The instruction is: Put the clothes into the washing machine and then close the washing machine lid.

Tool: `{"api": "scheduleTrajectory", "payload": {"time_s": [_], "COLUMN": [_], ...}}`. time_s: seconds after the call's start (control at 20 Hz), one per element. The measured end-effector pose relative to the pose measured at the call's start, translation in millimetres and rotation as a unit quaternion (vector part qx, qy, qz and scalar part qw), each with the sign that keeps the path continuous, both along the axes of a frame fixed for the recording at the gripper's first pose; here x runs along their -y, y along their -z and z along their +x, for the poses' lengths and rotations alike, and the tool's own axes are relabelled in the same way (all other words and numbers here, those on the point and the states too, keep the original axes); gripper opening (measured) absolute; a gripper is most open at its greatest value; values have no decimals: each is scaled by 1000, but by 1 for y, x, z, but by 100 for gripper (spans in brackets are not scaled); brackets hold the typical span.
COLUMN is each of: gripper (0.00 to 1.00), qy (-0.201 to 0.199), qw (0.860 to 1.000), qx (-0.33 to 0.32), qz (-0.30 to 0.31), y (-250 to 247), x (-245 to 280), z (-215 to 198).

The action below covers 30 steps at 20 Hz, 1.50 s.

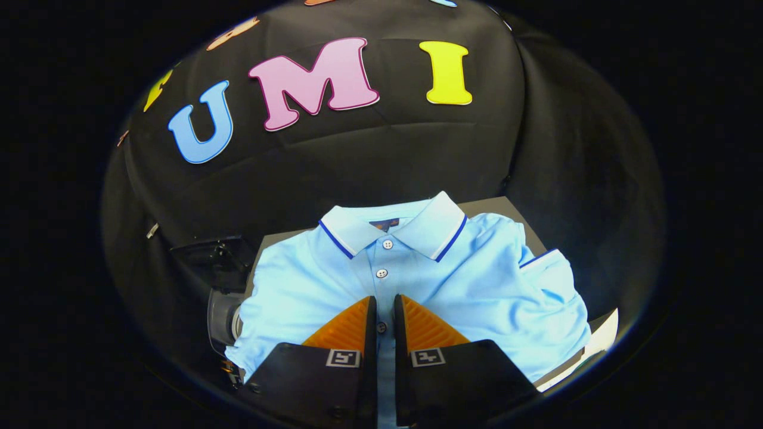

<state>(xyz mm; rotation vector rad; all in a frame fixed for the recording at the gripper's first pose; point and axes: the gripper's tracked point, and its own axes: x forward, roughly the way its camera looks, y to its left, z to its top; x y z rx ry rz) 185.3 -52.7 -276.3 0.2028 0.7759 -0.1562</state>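
My gripper fingers nearly closed with a slim gap over the polo shirt placket, shirt covering the table ahead, black booth wall close behind it, dark machine crowding my left, open room above the shirt.

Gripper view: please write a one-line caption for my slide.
Tongs nearly closed over the button placket of a folded light-blue polo shirt lying on a dark surface.

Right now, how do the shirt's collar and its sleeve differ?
The collar lies spread open beyond the claw, while the sleeve is folded at the polo shirt's side. The collar looks paler than the sleeve's light blue cloth. Both carry white and dark blue trim. The claw's fingers are nearly closed over the buttoned front.
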Motion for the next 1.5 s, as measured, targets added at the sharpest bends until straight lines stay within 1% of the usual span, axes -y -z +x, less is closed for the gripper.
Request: {"api": "scheduleTrajectory", "payload": {"time_s": [0.15, 0.35, 0.7, 0.8, 1.2, 1.5], "gripper": [17, 16, 16, 17, 16, 16], "qy": [-5, -23, -48, -56, -110, -159], "qw": [1000, 997, 991, 988, 974, 959], "qx": [26, 64, 120, 136, 183, 209], "qz": [13, 23, 45, 53, 78, 102], "y": [-24, -64, -125, -139, -199, -232], "x": [-9, -27, -61, -71, -142, -216], "z": [3, 9, 17, 12, 7, 4]}}
